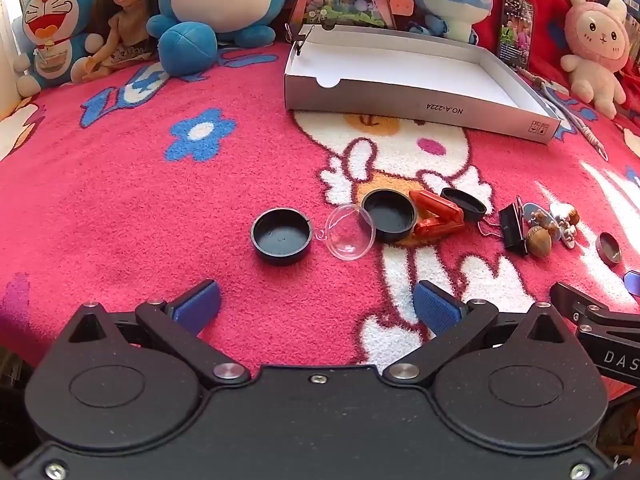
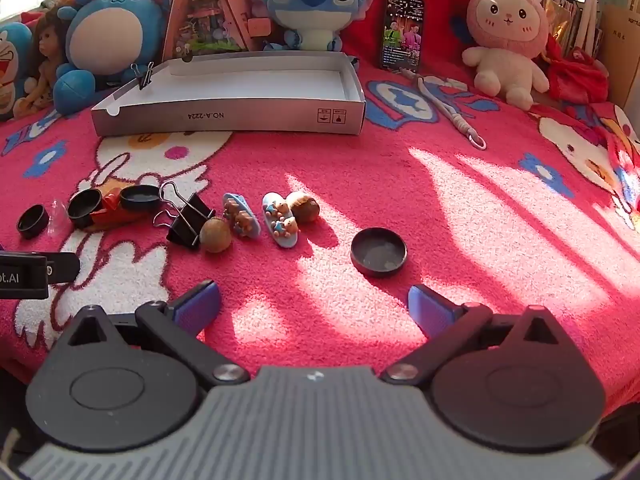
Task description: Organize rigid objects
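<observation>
Both tools hang above the blanket with nothing between their pads: the left gripper [image 1: 316,304] stands wide apart, and so does the right gripper [image 2: 314,304]. The white box [image 1: 420,98] sits empty, apart from 1 small clip on its rim, and serves as the landmark. On the near side of the box lie 3 black caps, a clear dome [image 1: 350,230], a red clip [image 1: 436,218], a black binder clip [image 2: 188,220], 2 acorns and 2 bear trinkets. A grey cap [image 2: 378,257] lies nearest the right gripper, well short of the box. Likely best: drop straight over 1 lone cap, close on its rim, lift clear, then carry it into the box
</observation>
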A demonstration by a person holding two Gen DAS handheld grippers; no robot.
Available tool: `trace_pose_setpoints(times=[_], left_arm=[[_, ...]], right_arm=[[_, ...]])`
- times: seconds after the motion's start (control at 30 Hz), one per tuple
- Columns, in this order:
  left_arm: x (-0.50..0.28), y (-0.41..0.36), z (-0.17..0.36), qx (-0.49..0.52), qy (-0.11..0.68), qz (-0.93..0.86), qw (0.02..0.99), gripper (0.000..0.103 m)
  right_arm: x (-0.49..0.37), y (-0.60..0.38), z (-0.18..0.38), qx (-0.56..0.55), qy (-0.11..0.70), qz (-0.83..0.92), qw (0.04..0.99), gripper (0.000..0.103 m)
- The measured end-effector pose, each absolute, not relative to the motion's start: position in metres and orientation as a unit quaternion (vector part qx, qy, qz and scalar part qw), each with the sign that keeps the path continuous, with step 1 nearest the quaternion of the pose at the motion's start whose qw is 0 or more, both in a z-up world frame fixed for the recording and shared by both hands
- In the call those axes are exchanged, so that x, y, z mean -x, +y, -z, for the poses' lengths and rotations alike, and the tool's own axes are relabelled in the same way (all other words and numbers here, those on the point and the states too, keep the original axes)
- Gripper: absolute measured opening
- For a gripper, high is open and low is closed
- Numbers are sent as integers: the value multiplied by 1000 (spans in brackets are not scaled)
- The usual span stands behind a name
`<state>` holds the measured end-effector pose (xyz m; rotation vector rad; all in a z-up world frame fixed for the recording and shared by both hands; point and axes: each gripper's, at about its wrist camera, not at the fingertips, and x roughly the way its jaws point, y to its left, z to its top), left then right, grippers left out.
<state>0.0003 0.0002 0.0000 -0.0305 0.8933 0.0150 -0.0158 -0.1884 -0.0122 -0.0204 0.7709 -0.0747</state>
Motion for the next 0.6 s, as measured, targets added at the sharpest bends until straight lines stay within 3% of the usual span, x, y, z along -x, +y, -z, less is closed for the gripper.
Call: trace_pose_setpoints(times=[0.6], left_arm=[[-1, 1, 2, 11, 432, -9, 902, 103]], right_arm=[[17, -187, 12, 10, 375, 36, 926, 103]])
